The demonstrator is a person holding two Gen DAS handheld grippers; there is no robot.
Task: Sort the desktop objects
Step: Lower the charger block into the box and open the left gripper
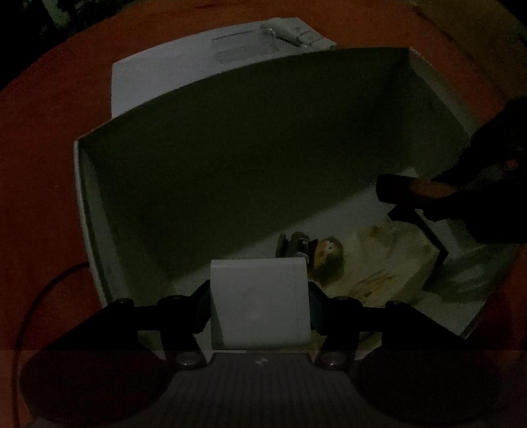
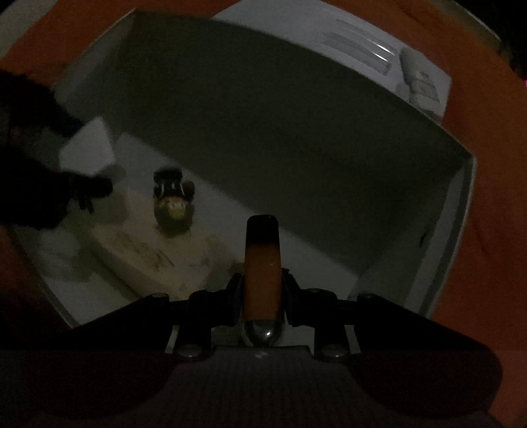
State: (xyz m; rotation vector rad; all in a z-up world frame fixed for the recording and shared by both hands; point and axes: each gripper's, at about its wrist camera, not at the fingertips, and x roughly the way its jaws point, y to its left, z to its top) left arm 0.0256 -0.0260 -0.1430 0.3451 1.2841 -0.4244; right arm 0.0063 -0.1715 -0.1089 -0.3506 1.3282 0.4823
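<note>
The scene is dim. My left gripper [image 1: 260, 296] is shut on a white rectangular block [image 1: 260, 303] and points down into an open white box [image 1: 77, 171]. My right gripper [image 2: 262, 289] is shut on an orange tube [image 2: 262, 276] with a black cap and a shiny metal end, over the same box [image 2: 469, 184]. The left wrist view shows that tube [image 1: 425, 189] at the right. The right wrist view shows the white block [image 2: 87, 148] at the left. On the box floor lie a small doll [image 1: 326, 256] [image 2: 171, 200] and a flat cream package [image 1: 378, 266] [image 2: 148, 256].
The box stands on a red tabletop [image 1: 49, 131]. Its white lid [image 1: 184, 62] lies behind it with a white remote-like object [image 1: 290, 31] on it. A dark cable [image 1: 39, 296] curves over the table at the left. The far part of the box floor is bare.
</note>
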